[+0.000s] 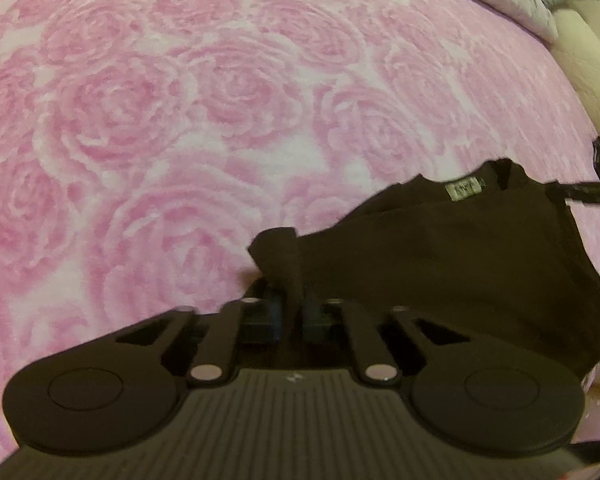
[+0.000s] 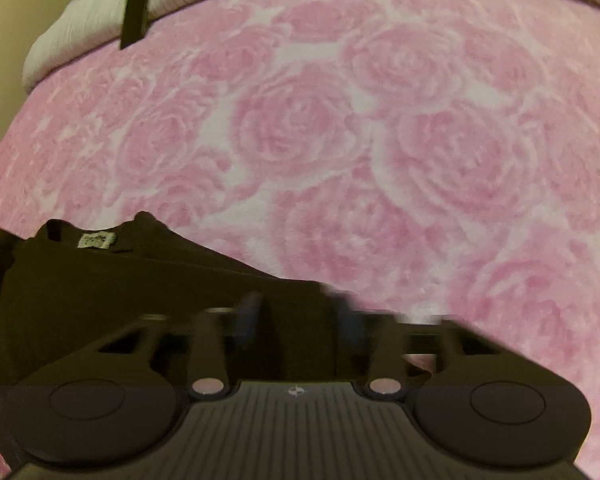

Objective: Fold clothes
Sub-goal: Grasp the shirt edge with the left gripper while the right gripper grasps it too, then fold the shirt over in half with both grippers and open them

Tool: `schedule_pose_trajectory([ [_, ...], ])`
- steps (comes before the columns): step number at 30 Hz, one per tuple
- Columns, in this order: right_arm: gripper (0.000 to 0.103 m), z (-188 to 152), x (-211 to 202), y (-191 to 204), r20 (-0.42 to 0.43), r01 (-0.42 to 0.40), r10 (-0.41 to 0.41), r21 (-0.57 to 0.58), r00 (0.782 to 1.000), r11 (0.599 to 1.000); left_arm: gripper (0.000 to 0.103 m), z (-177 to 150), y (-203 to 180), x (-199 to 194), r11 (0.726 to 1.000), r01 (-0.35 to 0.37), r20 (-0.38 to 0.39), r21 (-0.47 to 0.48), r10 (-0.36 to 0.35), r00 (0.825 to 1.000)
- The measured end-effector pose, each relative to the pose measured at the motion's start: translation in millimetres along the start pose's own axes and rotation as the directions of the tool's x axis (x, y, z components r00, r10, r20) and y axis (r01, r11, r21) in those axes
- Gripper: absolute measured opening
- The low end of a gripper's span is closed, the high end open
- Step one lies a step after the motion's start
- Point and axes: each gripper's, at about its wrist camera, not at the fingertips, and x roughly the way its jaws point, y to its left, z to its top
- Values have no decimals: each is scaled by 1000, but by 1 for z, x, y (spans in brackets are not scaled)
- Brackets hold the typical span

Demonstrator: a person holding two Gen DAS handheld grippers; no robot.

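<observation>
The left gripper (image 1: 290, 300) is pinched tight on a bunched corner of the black garment (image 1: 460, 264), the cloth standing up between its fingers. The right gripper (image 2: 300, 316) is blurred, its fingers a little apart with the garment's edge lying between them; whether they press on it I cannot tell. The garment, its small pale label (image 1: 463, 191) facing up, lies on the bed's pink rose-patterned blanket (image 1: 180, 120).
</observation>
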Motion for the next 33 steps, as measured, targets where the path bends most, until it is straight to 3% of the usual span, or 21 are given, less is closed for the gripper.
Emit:
schedule_pose_trajectory([
  [5, 8, -8, -41, 26, 76, 41, -33, -103, 997, 994, 3, -6, -12, -31, 999, 15, 56, 49, -17, 998],
  [10, 8, -36, -109, 66, 154, 8, 35, -266, 988, 964, 3, -15, -14, -57, 998, 42, 82, 37, -45, 996],
  [13, 8, -51, -133, 76, 149, -11, 56, -288, 987, 958, 3, -18, -15, -64, 998, 42, 82, 42, -45, 996],
  [17, 8, -38, -128, 62, 189, 43, 7, -257, 982, 965, 3, -8, -7, -58, 1000, 30, 108, 2, -30, 994],
  [21, 9, -3, -82, 37, 185, 68, -23, -242, 982, 968, 3, 8, -5, -26, 1000, -9, 46, 12, 8, 999],
  [22, 11, 3, -67, 30, 167, 66, -27, -229, 986, 971, 4, 11, -5, -17, 1000, -21, 23, 16, 21, 1000],
  [25, 33, 14, -26, 15, 87, 98, -81, -219, 993, 971, 10, 11, -5, -9, 998, -59, -7, 20, 60, 998],
  [26, 33, 13, -24, 12, 79, 119, -105, -210, 991, 970, 11, 9, -4, -11, 997, -70, -4, 9, 70, 998],
  [30, 36, -4, -54, 14, 107, 119, -105, -135, 989, 984, 22, -10, 4, -38, 993, -103, 33, -51, 105, 994],
  [33, 61, -25, -70, 33, 102, 100, -89, -114, 991, 988, 23, -28, 7, -57, 985, -158, 24, -68, 160, 987],
])
